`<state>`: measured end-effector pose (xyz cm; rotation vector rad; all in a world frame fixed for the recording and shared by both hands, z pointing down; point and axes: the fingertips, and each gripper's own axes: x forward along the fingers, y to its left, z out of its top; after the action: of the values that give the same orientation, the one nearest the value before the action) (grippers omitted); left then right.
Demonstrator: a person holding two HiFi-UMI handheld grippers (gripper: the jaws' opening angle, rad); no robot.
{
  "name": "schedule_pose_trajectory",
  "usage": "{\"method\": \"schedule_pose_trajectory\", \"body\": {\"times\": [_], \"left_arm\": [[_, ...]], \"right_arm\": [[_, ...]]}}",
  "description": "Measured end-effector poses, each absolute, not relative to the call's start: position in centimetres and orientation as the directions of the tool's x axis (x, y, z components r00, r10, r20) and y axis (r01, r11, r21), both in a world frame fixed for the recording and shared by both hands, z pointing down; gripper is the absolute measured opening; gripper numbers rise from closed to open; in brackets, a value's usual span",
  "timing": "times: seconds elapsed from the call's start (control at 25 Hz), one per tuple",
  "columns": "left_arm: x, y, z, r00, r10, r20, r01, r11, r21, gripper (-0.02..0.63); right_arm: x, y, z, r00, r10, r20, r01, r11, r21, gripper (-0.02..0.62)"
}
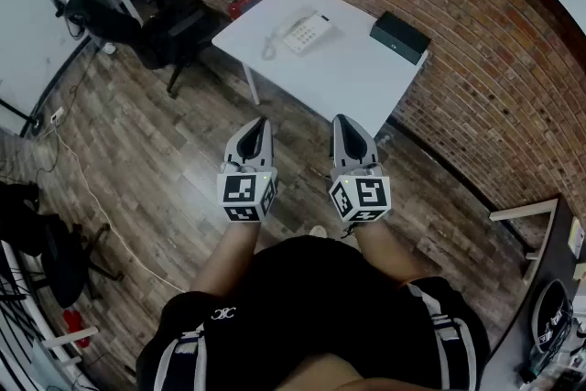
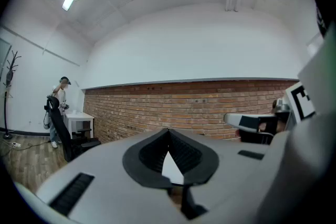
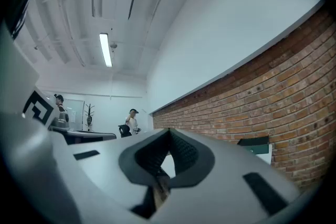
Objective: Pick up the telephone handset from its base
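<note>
Handset (image 1: 291, 25): seated on its base (image 1: 313, 32), by the far-left edge of the table (image 1: 348, 78); untouched.
Cord (image 1: 269, 47): looped at the near-left side of the base, on the tabletop.
Left gripper (image 1: 259, 125): jaws pressed together, nothing between them; held level over the floor, well short of the table.
Right gripper (image 1: 345, 125): jaws likewise closed and empty; held beside the left one, pointing towards the table's near edge.
Step in hand: judged to be the approach; no reach has been made and the lift is not yet begun.
Next move: the table must be closed on, one pair of jaws opened wide enough for the handset's grip, and that gripper brought down over its middle. The cord's slack should be allowed for when the handset is raised.
Box (image 1: 399, 37): dark, on the table's far-right corner, well apart from the base.
Writing: black-and-white square markers are seen on both gripper cubes. A small pale mark on the box and a small white logo on the person's shorts are too small to be read. No brand can be made out on the base.
</note>
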<state>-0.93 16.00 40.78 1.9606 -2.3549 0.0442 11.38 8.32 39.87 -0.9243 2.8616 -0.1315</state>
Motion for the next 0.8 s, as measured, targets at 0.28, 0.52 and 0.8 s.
{"method": "schedule_pose_trajectory", "body": {"times": [0.28, 0.52, 0.8], "left_arm": [[0.1, 16.3, 40.8, -0.174, -0.981, 0.08, -0.984, 0.176, 0.019, 0.002], [0.6, 15.6, 40.9, -0.184, -0.979, 0.089, -0.982, 0.186, 0.019, 0.002], [2.5, 13.4, 41.2, -0.177, -0.981, 0.085, -0.984, 0.177, 0.0, 0.002]], "right_arm": [[11.5, 8.7, 40.2, -0.809, -0.582, -0.083, -0.571, 0.812, -0.123, -0.002], [11.9, 8.1, 40.3, -0.815, -0.574, -0.081, -0.563, 0.817, -0.125, 0.0], [12.2, 6.5, 40.6, -0.831, -0.549, -0.09, -0.539, 0.834, -0.117, 0.0]]}}
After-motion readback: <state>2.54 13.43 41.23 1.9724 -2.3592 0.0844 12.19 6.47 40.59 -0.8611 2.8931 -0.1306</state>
